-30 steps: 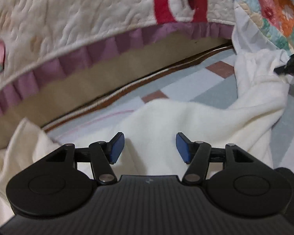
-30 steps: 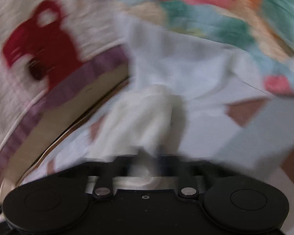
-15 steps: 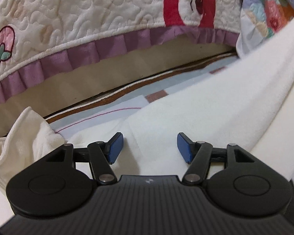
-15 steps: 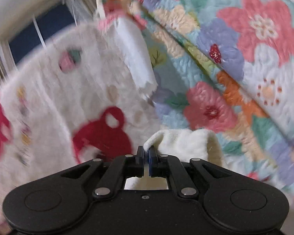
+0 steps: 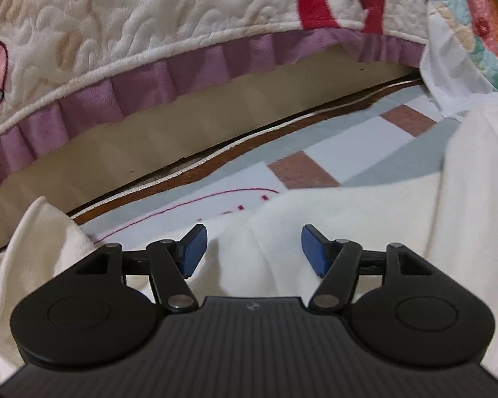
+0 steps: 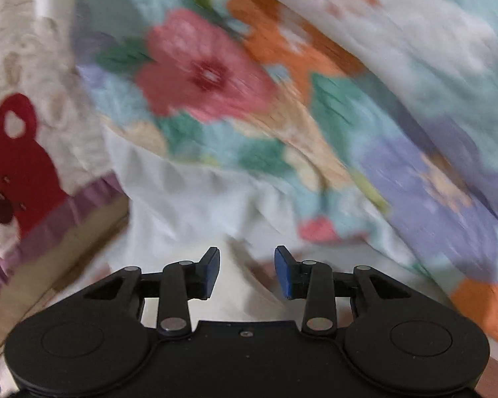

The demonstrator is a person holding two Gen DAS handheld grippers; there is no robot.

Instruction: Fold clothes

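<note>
- The cream garment (image 5: 332, 219) lies spread on the bed, over the patchwork sheet (image 5: 318, 152) of grey, white and brown squares, directly under and ahead of the left tongs (image 5: 252, 248).
- The left tongs are released, blue pads wide apart, with nothing between them; they hover low over the cloth, and whether they touch it I cannot tell.
- From the left tongs the cloth runs mainly sideways: a bunched end rises at the near left, and a taller fold stands at the far right edge of that view.
- The right tongs (image 6: 247, 272) are also released and gripping nothing; a pale patch of the garment (image 6: 242, 295) shows just below and between the pads, though the view is blurred.
- Ahead of the right tongs lie the flowered quilt (image 6: 282, 99) and a bear-print blanket (image 6: 20, 152), neither part of the job.
- Judging by this, both tongs sit over the garment, the left over its middle, the right near its right-hand fold; the next grasp likely wants an edge, which lies left or right rather than straight ahead.
</note>
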